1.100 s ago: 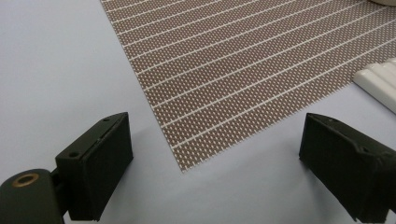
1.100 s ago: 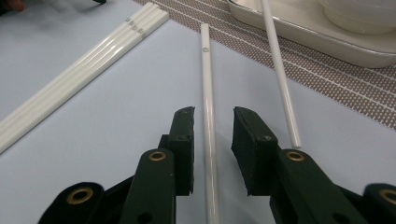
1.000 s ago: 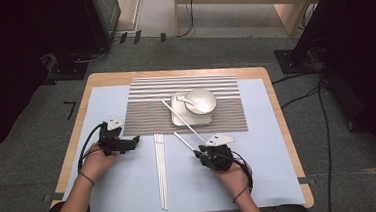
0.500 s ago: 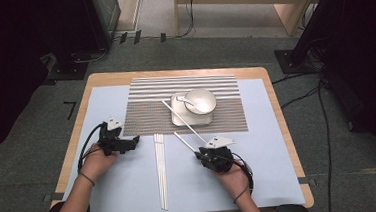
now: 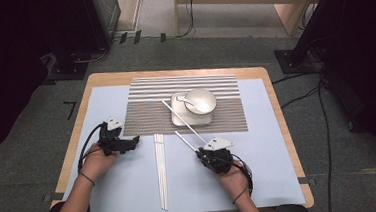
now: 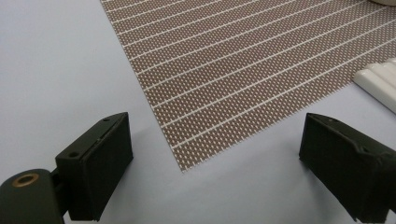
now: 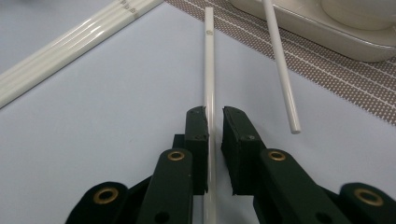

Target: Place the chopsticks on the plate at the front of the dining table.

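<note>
Your right gripper (image 7: 213,122) has just been closing and the jaws now stand nearly together around a white chopstick (image 7: 209,60); only a sliver of gap shows on either side, so call it clamped near its lower end. The stick runs straight out ahead between the jaws, lying flat on the blue table cover (image 7: 93,130), tip toward the brown striped placemat (image 7: 355,88). Gripping low on the shaft like this probably lets you swing the far end when you lift.

Its partner, a second chopstick (image 7: 280,65), sits just right of it, propped on the rim of the white tray (image 7: 299,23) with its near end hanging clear of the cover. In the high view the tray carries a white bowl (image 5: 200,100) with a spoon (image 5: 185,101) in it. Likely you're collecting the pair one at a time.

Off left, another white chopstick pair (image 7: 70,44) lies together on the cover, untouched, well clear of your grip.

Your left gripper (image 6: 215,154) is wide open and holds nothing, jaws hovering low over the near corner of the placemat, parked out of the way. Left hand (image 5: 97,162) rests on the cover.
</note>
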Tool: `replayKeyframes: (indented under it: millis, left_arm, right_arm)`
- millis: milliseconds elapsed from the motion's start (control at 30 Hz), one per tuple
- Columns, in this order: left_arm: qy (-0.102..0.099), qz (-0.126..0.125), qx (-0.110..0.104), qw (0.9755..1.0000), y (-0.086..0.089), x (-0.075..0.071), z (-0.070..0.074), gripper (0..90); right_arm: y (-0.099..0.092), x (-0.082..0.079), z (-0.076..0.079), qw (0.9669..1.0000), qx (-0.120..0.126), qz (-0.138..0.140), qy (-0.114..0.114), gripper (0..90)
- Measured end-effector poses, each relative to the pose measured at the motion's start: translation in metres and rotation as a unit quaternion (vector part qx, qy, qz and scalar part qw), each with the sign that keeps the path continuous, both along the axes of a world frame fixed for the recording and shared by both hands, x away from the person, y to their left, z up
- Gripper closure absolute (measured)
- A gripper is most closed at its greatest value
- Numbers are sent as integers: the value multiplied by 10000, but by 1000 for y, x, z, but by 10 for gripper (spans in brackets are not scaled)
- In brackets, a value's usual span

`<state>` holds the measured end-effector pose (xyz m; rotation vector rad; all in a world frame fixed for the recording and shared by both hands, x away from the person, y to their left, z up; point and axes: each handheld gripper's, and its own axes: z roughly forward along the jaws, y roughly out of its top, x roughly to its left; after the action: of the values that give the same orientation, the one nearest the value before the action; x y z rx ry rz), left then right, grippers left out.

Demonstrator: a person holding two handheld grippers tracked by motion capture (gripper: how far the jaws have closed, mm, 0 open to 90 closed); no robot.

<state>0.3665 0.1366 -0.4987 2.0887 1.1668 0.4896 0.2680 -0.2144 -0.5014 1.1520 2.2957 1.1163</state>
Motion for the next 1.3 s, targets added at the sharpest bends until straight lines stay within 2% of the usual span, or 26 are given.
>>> replayKeyframes:
  millis: [167,433,867,1300]
  left_arm:
    - [1,-1,1,10000,0,0,0,90]
    - [2,-2,0,10000,0,0,0,90]
    - [5,-1,-3,10000,0,0,0,90]
    - [5,-3,-1,10000,0,0,0,89]
  right_arm:
    - [-1,1,0,9999,72,-94,72,851]
    - [-2,2,0,9998,115,-92,98,856]
    - [-6,7,3,9985,309,-288,347,857]
    - [-5,10,9,9980,387,-300,405,857]
